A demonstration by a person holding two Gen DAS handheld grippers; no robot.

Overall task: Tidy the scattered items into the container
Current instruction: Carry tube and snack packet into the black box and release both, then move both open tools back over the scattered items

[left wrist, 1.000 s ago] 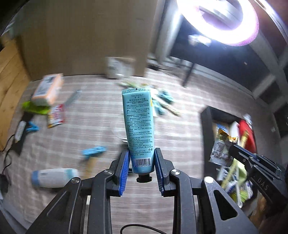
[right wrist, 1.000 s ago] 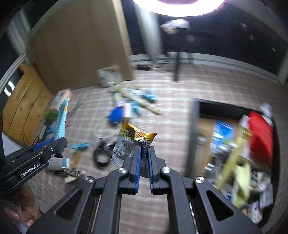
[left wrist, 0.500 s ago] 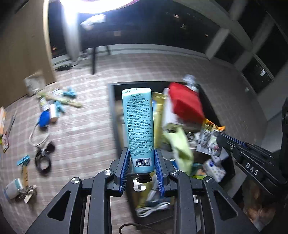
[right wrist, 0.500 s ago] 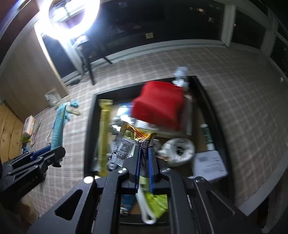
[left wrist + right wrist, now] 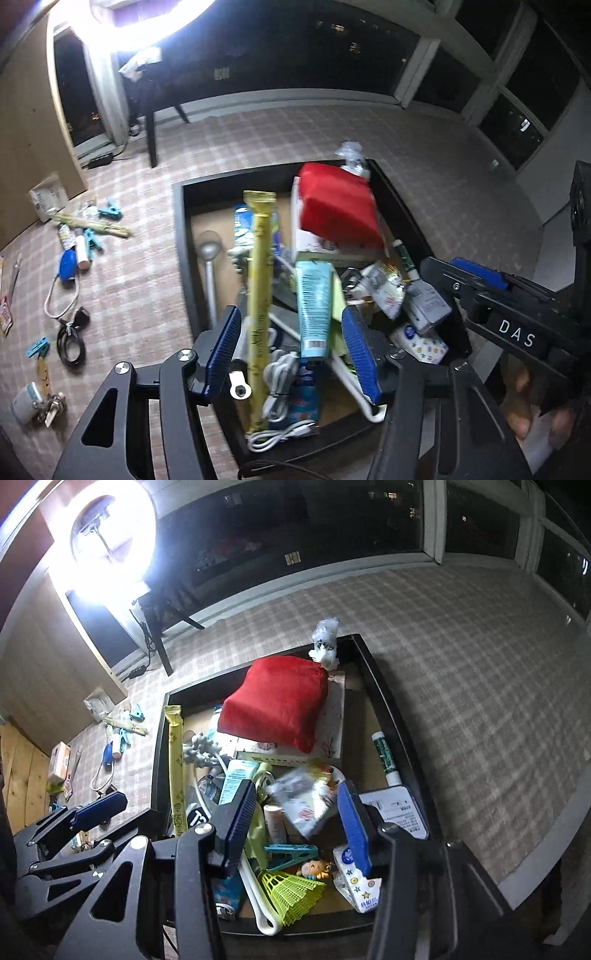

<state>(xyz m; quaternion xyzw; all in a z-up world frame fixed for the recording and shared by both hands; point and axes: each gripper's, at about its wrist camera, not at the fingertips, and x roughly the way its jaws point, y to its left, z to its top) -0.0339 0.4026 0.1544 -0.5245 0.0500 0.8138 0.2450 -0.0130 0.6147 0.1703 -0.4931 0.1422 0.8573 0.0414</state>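
The black container (image 5: 181, 236) (image 5: 373, 672) is full of items, with a red pouch (image 5: 336, 206) (image 5: 277, 701) at the back. My left gripper (image 5: 291, 347) is open above it; the light blue tube (image 5: 314, 306) lies loose between its pads, among the contents. My right gripper (image 5: 295, 823) is open too; the snack packet (image 5: 306, 801) lies blurred in the container between its pads. The tube also shows in the right wrist view (image 5: 236, 775). Each gripper is seen at the edge of the other's view.
Scattered items lie on the checked floor at the left: a blue object with white cable (image 5: 66, 266), a black cord (image 5: 72, 339), clips (image 5: 110, 212), a white bottle (image 5: 26, 400). A wooden panel and a ring light stand behind. A long yellow packet (image 5: 260, 295) leans in the container.
Both grippers swung from the floor items to over the container, then opened. The blue tube and the snack packet dropped out of the pads into the container.
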